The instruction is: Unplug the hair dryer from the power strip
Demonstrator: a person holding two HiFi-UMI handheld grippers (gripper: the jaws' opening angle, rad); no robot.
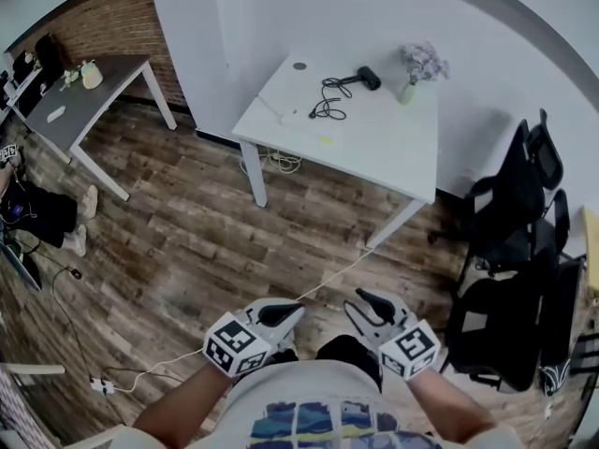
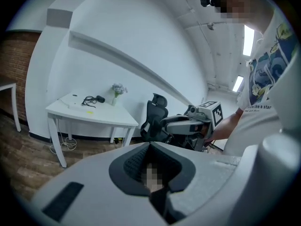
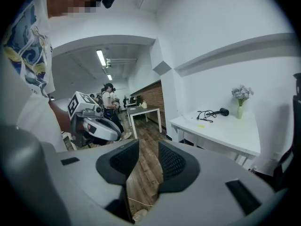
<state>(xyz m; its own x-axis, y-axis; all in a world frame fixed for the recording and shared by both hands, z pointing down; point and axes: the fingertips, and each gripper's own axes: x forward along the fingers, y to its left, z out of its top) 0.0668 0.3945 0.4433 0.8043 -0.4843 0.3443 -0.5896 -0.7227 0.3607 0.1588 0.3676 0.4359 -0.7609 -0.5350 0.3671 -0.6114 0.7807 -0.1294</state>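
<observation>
Approach stage, likely. Left tool (image 1: 298, 312) clenched, right tool (image 1: 354, 302) released and empty, the table (image 1: 374, 138) far ahead of both. Next: close in on the hair dryer (image 1: 369, 78).

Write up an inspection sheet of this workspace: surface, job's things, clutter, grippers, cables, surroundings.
Surface: white table, well away from the person, mostly bare.
Job's things: black hair dryer lying near the table's far edge, its black cord coiled beside it; power strip not made out for sure.
Clutter: vase of flowers; small yellow item.
Grippers: left gripper jaws together, empty; right gripper jaws apart, empty; both close to the person's body.
Cables: white cable running across the wood floor toward the table.
Surroundings: grey table at left, black office chairs at right.
</observation>
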